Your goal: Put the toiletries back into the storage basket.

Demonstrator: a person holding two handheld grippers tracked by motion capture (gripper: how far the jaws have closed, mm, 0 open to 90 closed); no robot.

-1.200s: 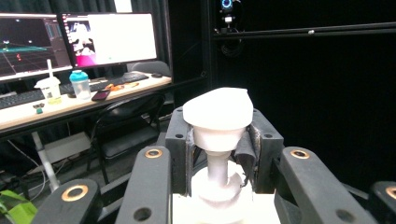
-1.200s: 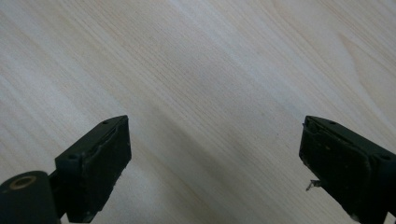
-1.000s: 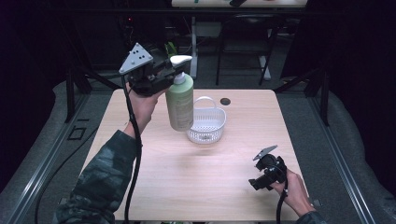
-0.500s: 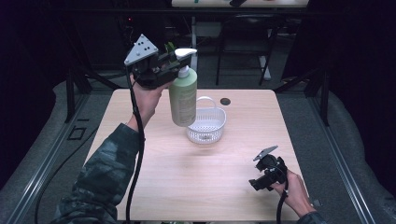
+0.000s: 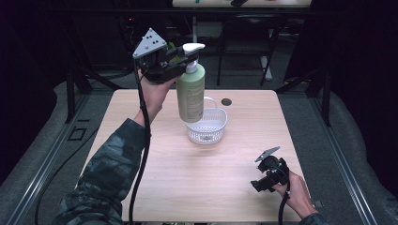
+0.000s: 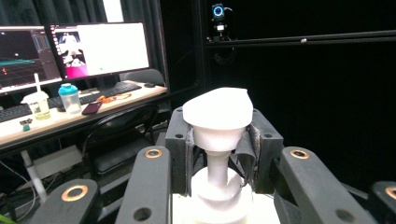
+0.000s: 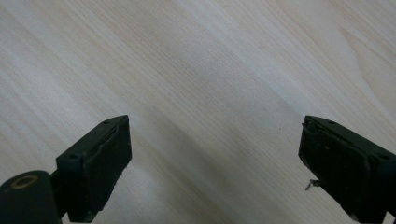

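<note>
Left gripper [image 5: 180, 63] clamps the bottle [image 5: 190, 96] by its pump neck (white head [image 6: 217, 108] sits just above the jaws). Bottle hangs in the air, its base over the basket [image 5: 207, 128]. Right gripper [image 5: 263, 180] is spread wide, holding nothing, low over the table [image 5: 220, 187].

Bottle [image 6: 219, 186] body cut off below (left gripper view); label text unreadable.
</note>
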